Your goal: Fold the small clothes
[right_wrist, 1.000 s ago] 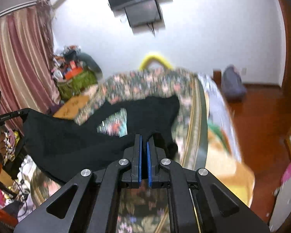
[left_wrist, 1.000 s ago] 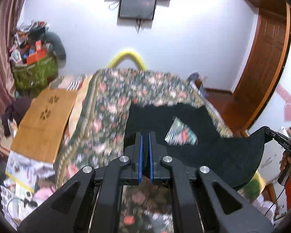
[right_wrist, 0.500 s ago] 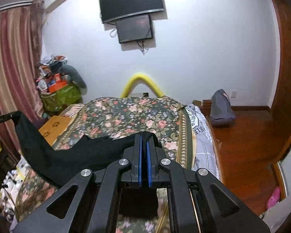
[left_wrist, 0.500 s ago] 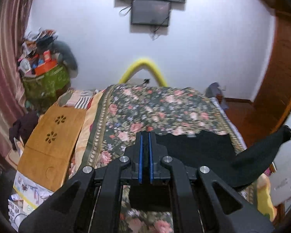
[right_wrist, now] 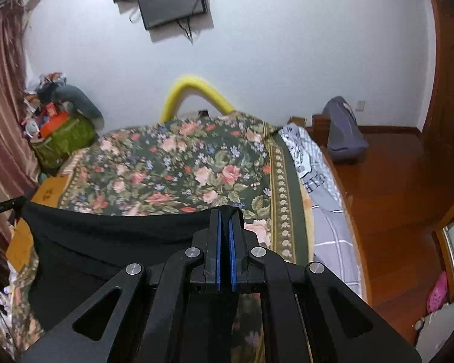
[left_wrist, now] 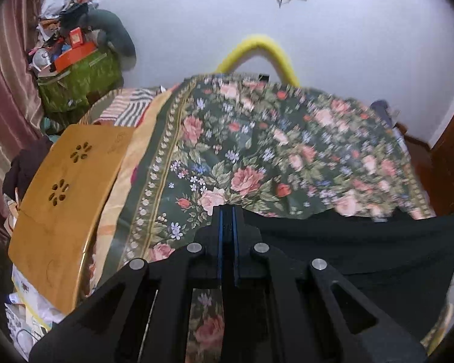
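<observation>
1. The fingers (left_wrist: 238,242) of the left gripper (left_wrist: 227,211) are pressed together on one end of a black garment (left_wrist: 348,251).
2. The fingers (right_wrist: 214,242) of the right gripper (right_wrist: 224,213) are likewise pinched on the garment's (right_wrist: 112,236) other end.
3. The garment hangs stretched between the two grippers, its long axis running side to side and its top edge roughly level, the cloth draping down below.
4. It is held over the near end of the bed, above the floral bedspread (left_wrist: 257,151).
5. Beside the bed lies a wooden board (left_wrist: 66,187), with a green bag (left_wrist: 78,81) farther back and a yellow tube (right_wrist: 193,92) arching at the bed's far end.
</observation>
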`<state>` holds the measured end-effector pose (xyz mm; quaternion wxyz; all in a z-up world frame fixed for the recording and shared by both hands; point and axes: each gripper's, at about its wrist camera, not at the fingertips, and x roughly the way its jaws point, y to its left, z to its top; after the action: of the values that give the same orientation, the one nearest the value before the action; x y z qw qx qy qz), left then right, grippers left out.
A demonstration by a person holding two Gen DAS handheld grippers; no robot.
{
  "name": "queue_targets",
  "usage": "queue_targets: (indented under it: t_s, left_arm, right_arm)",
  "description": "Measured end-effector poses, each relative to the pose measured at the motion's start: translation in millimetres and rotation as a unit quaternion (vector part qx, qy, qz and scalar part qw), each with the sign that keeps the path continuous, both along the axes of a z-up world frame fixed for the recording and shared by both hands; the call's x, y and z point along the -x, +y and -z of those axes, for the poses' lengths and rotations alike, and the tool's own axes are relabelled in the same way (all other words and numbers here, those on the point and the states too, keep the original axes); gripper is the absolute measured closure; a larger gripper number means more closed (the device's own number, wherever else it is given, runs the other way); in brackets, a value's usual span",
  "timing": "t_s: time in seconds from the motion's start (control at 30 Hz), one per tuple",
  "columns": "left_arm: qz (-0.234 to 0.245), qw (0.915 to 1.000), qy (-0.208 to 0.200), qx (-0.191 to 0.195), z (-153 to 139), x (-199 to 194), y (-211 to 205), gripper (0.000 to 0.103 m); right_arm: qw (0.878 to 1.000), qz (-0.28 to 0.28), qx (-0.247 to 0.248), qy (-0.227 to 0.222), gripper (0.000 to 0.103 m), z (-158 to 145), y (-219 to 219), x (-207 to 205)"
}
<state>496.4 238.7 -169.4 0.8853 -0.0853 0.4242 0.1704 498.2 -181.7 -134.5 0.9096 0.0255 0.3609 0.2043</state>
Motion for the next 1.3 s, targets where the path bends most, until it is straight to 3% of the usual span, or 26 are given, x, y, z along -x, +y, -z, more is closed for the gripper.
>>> queue_targets:
  t_s: [0.13, 0.2, 0.23, 0.27, 0.3, 0.33, 0.37, 0.43, 0.53, 0.63, 0.8, 1.0, 1.07, 1.13, 1.2, 1.3]
  left_arm:
    - [0.009, 0.9993, 0.028, -0.023, 22.6, -22.6, -1.2, 0.096]
    - [0.011, 0.9973, 0.039, -0.061, 22.4, -28.2, -5.1, 0.096]
    - [0.013, 0.9964, 0.040, -0.074, 19.8, -28.7, -6.1, 0.091]
    - [0.019, 0.9956, 0.037, -0.084, 15.2, -26.1, -8.4, 0.086]
    - [0.025, 0.9956, 0.034, -0.084, 10.4, -21.2, -9.7, 0.070]
    - [0.032, 0.9961, 0.026, -0.078, 5.1, -13.9, -11.0, 0.054]
    - [0.039, 0.9968, 0.016, -0.068, -0.8, -3.7, -12.2, 0.048]
    - [0.051, 0.9975, -0.002, -0.048, -9.0, 21.2, -15.0, 0.034]
    - [0.071, 0.9969, 0.007, -0.032, -8.7, 50.7, -21.0, 0.031]
    - [0.083, 0.9953, 0.036, -0.035, 3.9, 81.1, -28.0, 0.030]
    - [0.094, 0.9922, 0.082, -0.002, 39.9, 124.9, -37.7, 0.030]
    - [0.103, 0.9852, 0.114, 0.077, 82.5, 148.3, -46.7, 0.033]
    - [0.107, 0.9832, 0.117, 0.090, 90.7, 149.9, -51.9, 0.054]
    - [0.112, 0.9820, 0.113, 0.102, 92.2, 148.7, -56.9, 0.084]
    - [0.116, 0.9840, 0.106, 0.083, 86.5, 151.0, -63.6, 0.093]
    - [0.129, 0.9845, 0.103, 0.058, 78.8, 162.6, -77.0, 0.095]
  right_arm:
    - [0.999, -0.011, 0.026, 0.022, 0.099, 18.7, 9.3, -14.1]
    - [0.998, -0.013, 0.044, 0.031, 0.096, 22.3, 10.6, -13.2]
    - [0.998, -0.013, 0.052, 0.032, 0.093, 22.1, 9.9, -13.7]
    - [0.998, -0.012, 0.057, 0.031, 0.085, 20.0, 9.0, -11.8]
    - [0.998, -0.013, 0.060, 0.025, 0.071, 14.5, 6.2, -3.7]
    - [0.998, -0.016, 0.058, 0.018, 0.064, 12.4, 5.9, -2.3]
    - [0.998, -0.017, 0.056, 0.008, 0.054, 7.8, 4.3, 5.3]
    - [0.998, -0.026, 0.051, -0.005, 0.052, -1.2, -0.8, 24.1]
    - [0.998, -0.042, 0.037, 0.001, 0.051, -5.6, -8.8, 51.9]
    - [0.998, -0.052, 0.030, 0.006, 0.043, 0.1, -16.9, 84.6]
    - [0.997, -0.064, 0.048, 0.015, 0.042, 24.2, -21.5, 133.2]
    - [0.995, -0.068, 0.036, 0.058, 0.042, 64.3, -22.2, 160.5]
    - [0.995, -0.063, 0.030, 0.077, 0.042, 77.8, -22.0, 160.4]
    - [0.994, -0.059, 0.023, 0.090, 0.042, 85.5, -21.3, 159.8]
    - [0.994, -0.057, 0.016, 0.094, 0.042, 87.4, -20.1, 161.5]
    - [0.994, -0.062, 0.001, 0.090, 0.042, 83.3, -18.0, 170.6]
